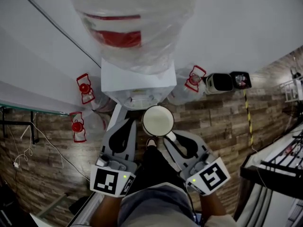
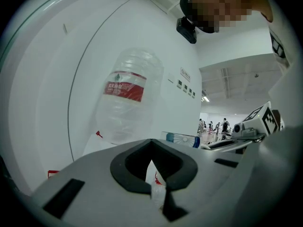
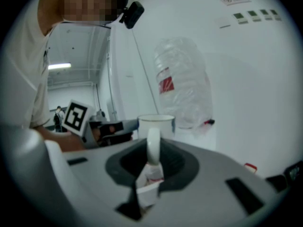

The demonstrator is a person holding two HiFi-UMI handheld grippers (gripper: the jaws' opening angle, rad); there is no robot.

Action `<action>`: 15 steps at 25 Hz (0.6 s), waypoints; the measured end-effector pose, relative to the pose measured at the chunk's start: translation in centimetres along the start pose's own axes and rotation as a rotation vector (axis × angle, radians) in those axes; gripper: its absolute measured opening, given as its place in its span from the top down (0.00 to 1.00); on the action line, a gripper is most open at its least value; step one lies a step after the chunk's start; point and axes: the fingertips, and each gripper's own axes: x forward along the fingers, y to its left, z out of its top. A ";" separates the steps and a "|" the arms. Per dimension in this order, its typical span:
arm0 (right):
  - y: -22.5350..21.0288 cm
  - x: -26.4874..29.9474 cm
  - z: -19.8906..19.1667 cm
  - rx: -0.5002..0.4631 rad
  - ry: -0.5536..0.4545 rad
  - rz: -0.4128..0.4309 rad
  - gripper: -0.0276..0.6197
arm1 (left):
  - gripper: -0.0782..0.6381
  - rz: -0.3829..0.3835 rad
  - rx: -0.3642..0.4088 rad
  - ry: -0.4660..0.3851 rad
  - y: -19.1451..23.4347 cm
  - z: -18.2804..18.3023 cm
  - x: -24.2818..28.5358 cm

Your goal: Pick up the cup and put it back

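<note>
- The cup (image 1: pixel 157 120) is white and upright with its mouth facing up. It hangs in the air just in front of the water dispenser (image 1: pixel 137 77), above the wooden floor (image 1: pixel 47 155).
- My right hand-held gripper (image 1: pixel 171 137) is clamped on the cup's handle (image 3: pixel 153 143). In the right gripper view the handle stands on edge between the dark pads, with the cup body beyond them.
- My left hand-held gripper (image 1: pixel 122 115) sits just left of the cup without touching it. Its jaws are drawn together, with only a thin slit between them, and nothing is in them.
- The dispenser carries a large clear water bottle (image 1: pixel 128 22) with a red label, mounted neck-down, against a white wall (image 1: pixel 236 22).
- Spare bottles with red caps (image 1: pixel 84 88) lie on the floor on either side of the dispenser's base.
- A dark bin-like object (image 1: pixel 220 82) stands to the right, against the wall.
- My shoe (image 1: pixel 151 142) shows directly below the cup.
</note>
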 end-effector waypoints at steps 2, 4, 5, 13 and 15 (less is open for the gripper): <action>-0.1 0.6 -1.0 -0.011 0.009 0.009 0.84 | 0.88 -0.005 0.000 0.001 0.6 -0.8 0.0; -0.2 1.1 -2.0 -0.031 0.018 0.020 0.84 | 0.88 -0.012 0.001 -0.003 1.0 -1.6 0.1; -0.2 1.4 -2.4 -0.041 0.021 0.024 0.84 | 0.88 -0.016 -0.001 -0.004 1.2 -2.1 0.1; -0.2 2.8 -5.4 -0.061 0.006 0.018 0.84 | 0.88 -0.038 -0.010 0.010 2.2 -6.0 0.0; -0.4 2.7 -6.2 -0.059 0.013 0.009 0.84 | 0.88 -0.047 -0.012 0.008 2.1 -7.0 0.0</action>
